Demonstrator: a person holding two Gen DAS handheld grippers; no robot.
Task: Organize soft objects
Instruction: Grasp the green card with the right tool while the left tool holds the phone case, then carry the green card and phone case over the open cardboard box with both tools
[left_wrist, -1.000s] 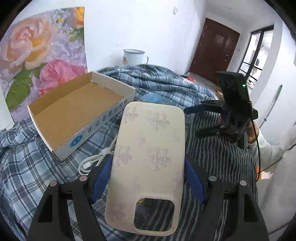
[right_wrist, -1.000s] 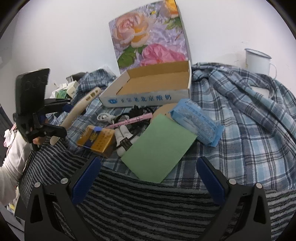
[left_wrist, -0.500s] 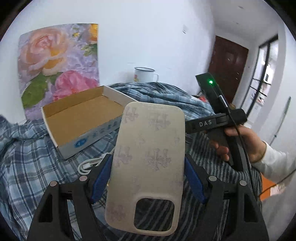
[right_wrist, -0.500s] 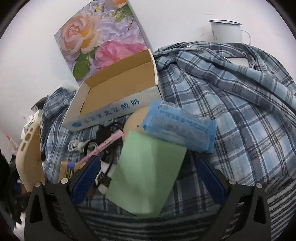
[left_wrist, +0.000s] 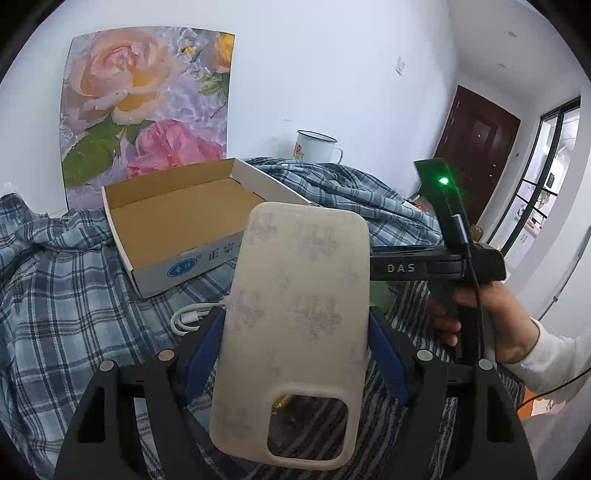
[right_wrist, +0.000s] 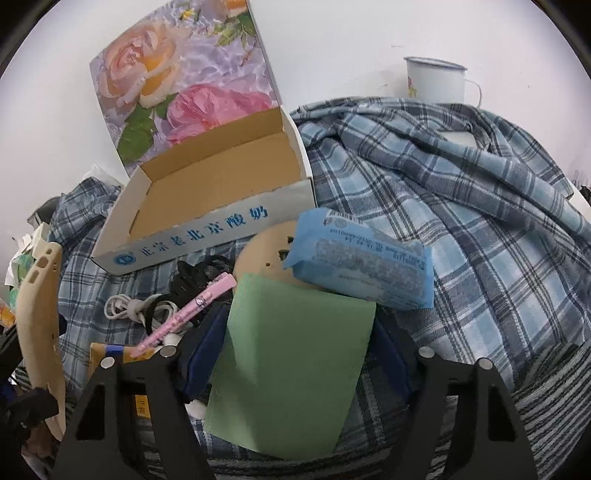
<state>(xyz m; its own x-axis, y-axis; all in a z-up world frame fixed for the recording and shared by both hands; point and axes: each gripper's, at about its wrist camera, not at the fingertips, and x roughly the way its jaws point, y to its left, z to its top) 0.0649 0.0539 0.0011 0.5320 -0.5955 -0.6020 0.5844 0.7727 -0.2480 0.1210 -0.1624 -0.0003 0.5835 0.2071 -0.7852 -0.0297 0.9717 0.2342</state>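
My left gripper (left_wrist: 295, 343) is clamped on the phone case (left_wrist: 299, 325), blue pads pressing both long edges, the case standing upright with its camera cutout at 6 o'clock. Past it at 11 o'clock in the left view sits the open box (left_wrist: 177, 229) on the plaid cloth (left_wrist: 55, 295), a white cable (left_wrist: 192, 314) coiled just beside the case at 9 o'clock, a mug (left_wrist: 316, 147) at 12 by the wall. At 3 o'clock a hand (left_wrist: 476, 317) holds my right gripper (right_wrist: 295, 347). In the right view its jaws are closing around the green sheet (right_wrist: 291, 362), which lies between the blue pads; I cannot tell whether they press it yet. The sheet's upper edge slips under a blue packet (right_wrist: 362, 266) at 1 o'clock, a pink pen (right_wrist: 188, 314) lies at 9 o'clock over the cable tangle, and the box stands at 11 before the rose panel (right_wrist: 177, 77)
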